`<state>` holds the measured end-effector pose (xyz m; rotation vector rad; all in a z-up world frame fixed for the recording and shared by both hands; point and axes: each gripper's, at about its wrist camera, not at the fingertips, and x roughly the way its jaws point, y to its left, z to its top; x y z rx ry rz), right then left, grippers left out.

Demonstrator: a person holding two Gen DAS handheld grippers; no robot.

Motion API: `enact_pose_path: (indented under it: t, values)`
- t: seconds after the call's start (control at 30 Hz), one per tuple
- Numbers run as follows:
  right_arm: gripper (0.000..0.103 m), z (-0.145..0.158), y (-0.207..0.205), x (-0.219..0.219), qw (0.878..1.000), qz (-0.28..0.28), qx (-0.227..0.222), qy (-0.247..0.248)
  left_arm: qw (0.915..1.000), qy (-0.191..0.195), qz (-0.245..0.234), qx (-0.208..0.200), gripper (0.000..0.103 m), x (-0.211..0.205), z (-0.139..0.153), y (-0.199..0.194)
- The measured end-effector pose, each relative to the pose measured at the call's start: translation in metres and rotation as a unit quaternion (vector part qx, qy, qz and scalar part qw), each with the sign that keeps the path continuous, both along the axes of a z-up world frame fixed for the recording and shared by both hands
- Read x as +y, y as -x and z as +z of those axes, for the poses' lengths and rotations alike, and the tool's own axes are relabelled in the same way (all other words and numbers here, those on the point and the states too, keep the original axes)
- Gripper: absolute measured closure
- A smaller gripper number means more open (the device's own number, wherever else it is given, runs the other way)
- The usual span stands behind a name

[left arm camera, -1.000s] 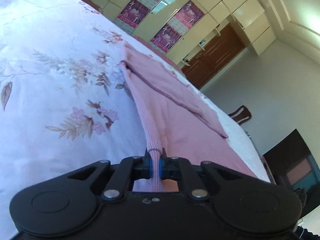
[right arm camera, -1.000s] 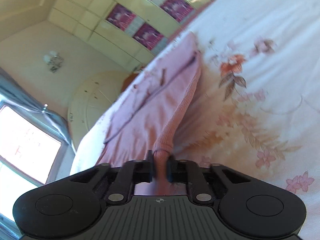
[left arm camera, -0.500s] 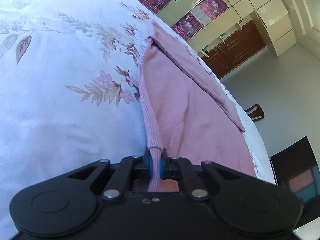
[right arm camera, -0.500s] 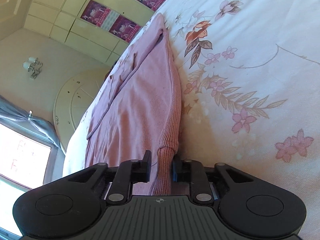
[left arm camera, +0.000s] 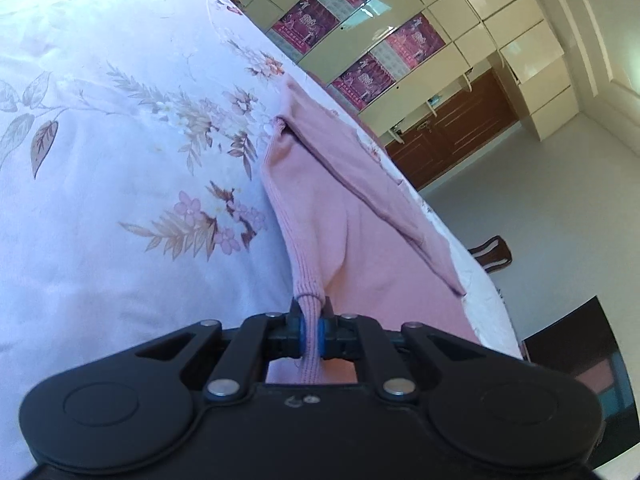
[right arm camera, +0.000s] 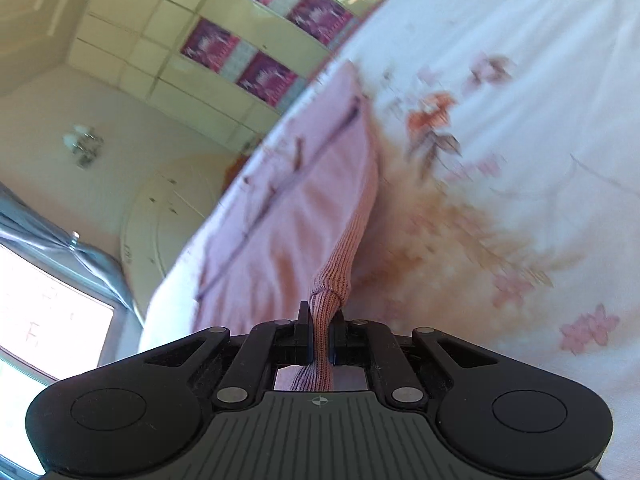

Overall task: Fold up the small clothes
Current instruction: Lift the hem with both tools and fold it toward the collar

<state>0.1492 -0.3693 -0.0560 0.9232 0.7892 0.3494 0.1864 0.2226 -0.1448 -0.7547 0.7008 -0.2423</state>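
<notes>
A pink knit garment (left arm camera: 360, 216) lies on a floral white bedsheet (left arm camera: 120, 160), with one part folded over itself along a long edge. My left gripper (left arm camera: 310, 320) is shut on the garment's ribbed hem and holds that corner up off the sheet. In the right wrist view the same pink garment (right arm camera: 304, 208) stretches away from me. My right gripper (right arm camera: 320, 328) is shut on the ribbed hem at the other corner, also lifted. The cloth runs taut from each gripper toward the far end.
The bedsheet (right arm camera: 520, 160) spreads wide beside the garment. Cream cabinets with pink posters (left arm camera: 360, 36) stand beyond the bed. A dark wooden chair (left arm camera: 492, 256) and dark screen (left arm camera: 580, 356) stand past the bed's edge. A bright window (right arm camera: 44, 320) is at left.
Both grippers have lifted and tilted back up with the hem still held. The right jaws have closed tighter on the hem, and the right view is blurred by motion.
</notes>
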Motion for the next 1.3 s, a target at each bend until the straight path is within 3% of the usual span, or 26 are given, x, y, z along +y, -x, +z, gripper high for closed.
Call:
enact_pose_path:
  t: [0.13,0.2,0.3,0.43,0.57,0.73,0.9,0.97,1.0,1.03,1.07,1.1,1.17,1.3]
  values:
    - [0.097,0.025,-0.021,0.007,0.999,0.003,-0.032,0.008,0.9996,0.022,0.015,0.005,0.099,-0.01,0.005,-0.036]
    - [0.097,0.028,-0.045,0.012,0.999,0.008,-0.013,0.037,0.9987,0.041,0.031,0.0,0.099,-0.012,0.01,-0.058]
    - [0.097,0.042,-0.074,0.005,0.999,-0.01,-0.022,0.025,0.9973,0.056,0.039,-0.028,0.099,-0.011,0.033,-0.093]
    - [0.097,0.067,-0.132,-0.002,0.998,-0.029,-0.051,0.0,0.9972,0.045,0.034,-0.049,0.098,-0.013,0.064,-0.156]
    - [0.097,0.071,-0.207,0.0,0.998,-0.042,-0.045,-0.011,0.9981,0.013,0.022,-0.056,0.098,-0.025,0.079,-0.23]
    - [0.097,0.037,-0.304,-0.002,0.998,-0.047,-0.013,-0.031,0.9992,-0.004,0.023,-0.032,0.098,-0.028,0.059,-0.307]
    - [0.097,-0.009,-0.369,-0.003,0.999,-0.038,0.022,-0.026,0.9995,-0.028,0.016,-0.005,0.098,-0.028,0.024,-0.364]
    - [0.097,-0.027,-0.39,-0.003,0.999,-0.031,0.028,-0.031,0.9995,-0.023,0.018,-0.012,0.092,-0.025,0.012,-0.379]
    - [0.094,-0.034,-0.399,-0.004,0.999,-0.03,0.032,-0.028,0.9993,-0.023,0.027,-0.016,0.071,-0.025,0.009,-0.382]
    - [0.089,-0.039,-0.404,-0.004,0.998,-0.036,0.035,-0.024,0.9987,-0.026,0.04,-0.02,0.037,-0.024,0.008,-0.381]
    - [0.063,-0.042,-0.407,-0.005,0.998,-0.044,0.032,-0.018,0.9971,-0.036,0.057,-0.036,0.026,-0.022,0.011,-0.376]
    - [0.039,-0.041,-0.407,-0.006,0.999,-0.044,0.018,-0.009,0.9953,-0.047,0.06,-0.059,0.023,-0.021,0.015,-0.371]
    - [0.037,-0.033,-0.401,-0.008,0.998,-0.051,-0.019,0.021,0.9942,-0.072,0.045,-0.065,0.028,-0.019,0.02,-0.37]
    - [0.038,-0.018,-0.397,0.003,0.991,-0.011,-0.063,0.118,0.9792,-0.198,-0.023,-0.039,0.042,-0.037,0.024,-0.389]
